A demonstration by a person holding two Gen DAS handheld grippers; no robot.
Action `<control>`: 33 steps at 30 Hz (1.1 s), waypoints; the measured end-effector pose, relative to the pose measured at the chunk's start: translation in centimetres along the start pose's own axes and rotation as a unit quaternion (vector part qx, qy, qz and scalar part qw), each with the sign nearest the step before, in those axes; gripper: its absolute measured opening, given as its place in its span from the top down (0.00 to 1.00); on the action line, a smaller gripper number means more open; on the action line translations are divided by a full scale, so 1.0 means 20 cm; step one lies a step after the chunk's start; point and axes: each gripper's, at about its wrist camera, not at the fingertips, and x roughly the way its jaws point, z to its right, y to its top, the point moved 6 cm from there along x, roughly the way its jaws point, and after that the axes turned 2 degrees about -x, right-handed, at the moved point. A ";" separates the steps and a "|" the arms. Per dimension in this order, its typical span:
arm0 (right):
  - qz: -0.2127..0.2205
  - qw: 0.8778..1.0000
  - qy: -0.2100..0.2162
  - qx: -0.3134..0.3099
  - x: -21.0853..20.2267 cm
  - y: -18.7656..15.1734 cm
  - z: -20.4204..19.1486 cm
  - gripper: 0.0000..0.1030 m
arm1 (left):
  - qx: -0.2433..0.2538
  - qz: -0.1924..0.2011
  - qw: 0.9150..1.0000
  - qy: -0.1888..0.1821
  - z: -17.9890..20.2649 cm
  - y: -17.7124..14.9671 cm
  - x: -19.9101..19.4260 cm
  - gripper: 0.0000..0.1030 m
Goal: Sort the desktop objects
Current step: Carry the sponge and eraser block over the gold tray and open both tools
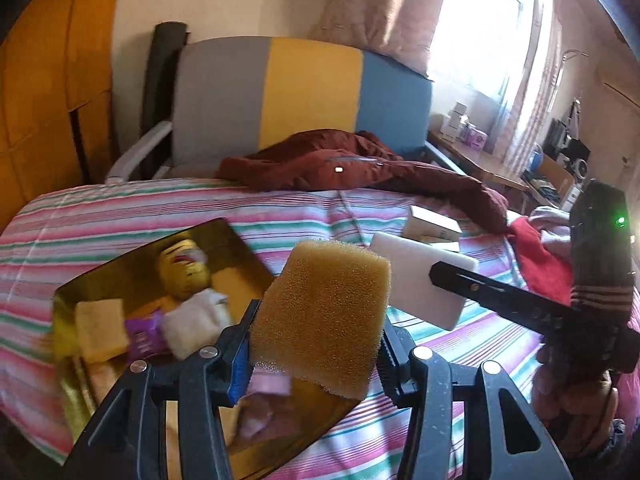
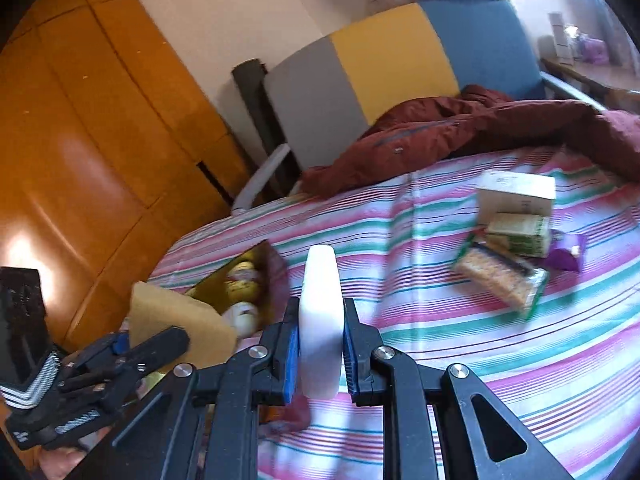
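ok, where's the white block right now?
The white block is clamped edge-on between the right gripper jaws, held above the striped bedspread. In the left wrist view it sits just right of the yellow sponge, near the gold tray.

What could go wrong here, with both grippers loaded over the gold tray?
1. The left gripper pinches only the lower part of the yellow sponge; soft foam may compress and slip out.
2. The right gripper holds the white block on edge, so it could pivot or slide.
3. The gold tray rests on soft striped bedding, already crowded; dropped items might bounce out or tip it.
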 end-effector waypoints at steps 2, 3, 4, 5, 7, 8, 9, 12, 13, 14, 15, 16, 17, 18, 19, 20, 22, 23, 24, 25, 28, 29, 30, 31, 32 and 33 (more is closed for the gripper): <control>-0.006 1.000 0.015 -0.005 0.02 -0.02 -0.07 0.81 | -0.007 0.001 1.000 0.010 -0.06 -0.02 -0.02 0.50; -0.010 1.000 0.022 -0.006 0.03 -0.03 -0.10 0.81 | -0.011 0.001 1.000 0.015 -0.09 -0.03 -0.02 0.50; -0.015 0.999 0.032 -0.007 0.05 -0.04 -0.13 0.81 | -0.015 0.001 1.000 0.019 -0.12 -0.05 -0.03 0.50; -0.018 0.999 0.038 -0.009 0.06 -0.05 -0.16 0.81 | -0.020 0.000 1.000 0.022 -0.15 -0.06 -0.03 0.50; -0.025 0.998 0.049 -0.014 0.09 -0.07 -0.22 0.81 | -0.029 -0.003 0.999 0.030 -0.21 -0.09 -0.05 0.50; -0.029 0.998 0.055 -0.015 0.10 -0.07 -0.25 0.81 | -0.034 -0.003 0.999 0.033 -0.24 -0.11 -0.06 0.50; -0.033 0.997 0.061 -0.016 0.11 -0.08 -0.28 0.81 | -0.039 -0.004 0.999 0.036 -0.27 -0.12 -0.06 0.50; -0.041 0.996 0.071 -0.025 0.15 -0.10 -0.34 0.81 | -0.060 -0.007 0.997 0.049 -0.38 -0.17 -0.10 0.50; -0.045 0.996 0.076 -0.027 0.16 -0.11 -0.37 0.81 | -0.070 -0.008 0.996 0.051 -0.42 -0.19 -0.11 0.50; -0.049 0.995 0.080 -0.030 0.17 -0.13 -0.39 0.81 | -0.080 -0.009 0.995 0.054 -0.46 -0.21 -0.12 0.50; -0.054 0.995 0.082 -0.033 0.19 -0.14 -0.41 0.81 | -0.087 -0.008 0.994 0.059 -0.50 -0.22 -0.14 0.50; -0.057 0.994 0.085 -0.034 0.20 -0.15 -0.43 0.81 | -0.092 -0.008 0.994 0.064 -0.53 -0.24 -0.15 0.50; -0.062 0.994 0.089 -0.034 0.21 -0.16 -0.44 0.81 | -0.098 -0.008 0.993 0.068 -0.57 -0.26 -0.17 0.50; -0.064 0.993 0.091 -0.035 0.22 -0.17 -0.45 0.81 | -0.103 -0.007 0.992 0.069 -0.59 -0.27 -0.18 0.50; -0.068 0.993 0.094 -0.036 0.23 -0.19 -0.47 0.81 | -0.109 -0.008 0.991 0.071 -0.62 -0.29 -0.20 0.50; -0.071 0.992 0.098 -0.035 0.24 -0.19 -0.48 0.81 | -0.112 -0.009 0.991 0.073 -0.64 -0.30 -0.21 0.50; -0.076 0.991 0.108 -0.034 0.26 -0.22 -0.51 0.81 | -0.113 -0.013 0.991 0.076 -0.66 -0.34 -0.22 0.50; -0.077 0.990 0.109 -0.035 0.26 -0.22 -0.52 0.81 | -0.112 -0.015 0.991 0.076 -0.67 -0.36 -0.22 0.50; -0.078 0.990 0.109 -0.035 0.27 -0.22 -0.53 0.81 | -0.109 -0.019 0.991 0.077 -0.67 -0.38 -0.22 0.50; -0.079 0.990 0.110 -0.034 0.28 -0.22 -0.53 0.81 | -0.107 -0.023 0.991 0.080 -0.67 -0.40 -0.22 0.50; -0.079 0.990 0.108 -0.031 0.31 -0.21 -0.55 0.81 | -0.107 -0.036 0.989 0.092 -0.69 -0.45 -0.19 0.50; -0.079 0.991 0.104 -0.030 0.31 -0.21 -0.54 0.81 | -0.110 -0.039 0.989 0.092 -0.70 -0.46 -0.19 0.50; -0.080 0.991 0.104 -0.027 0.33 -0.20 -0.55 0.81 | -0.113 -0.042 0.988 0.096 -0.71 -0.48 -0.19 0.50; -0.083 0.990 0.108 -0.023 0.34 -0.20 -0.55 0.81 | -0.113 -0.043 0.988 0.098 -0.72 -0.48 -0.18 0.50; -0.084 0.990 0.109 -0.020 0.35 -0.20 -0.55 0.81 | -0.113 -0.042 0.988 0.097 -0.73 -0.48 -0.19 0.50; -0.087 0.990 0.111 -0.019 0.37 -0.19 -0.56 0.81 | -0.113 -0.040 0.988 0.097 -0.73 -0.48 -0.19 0.50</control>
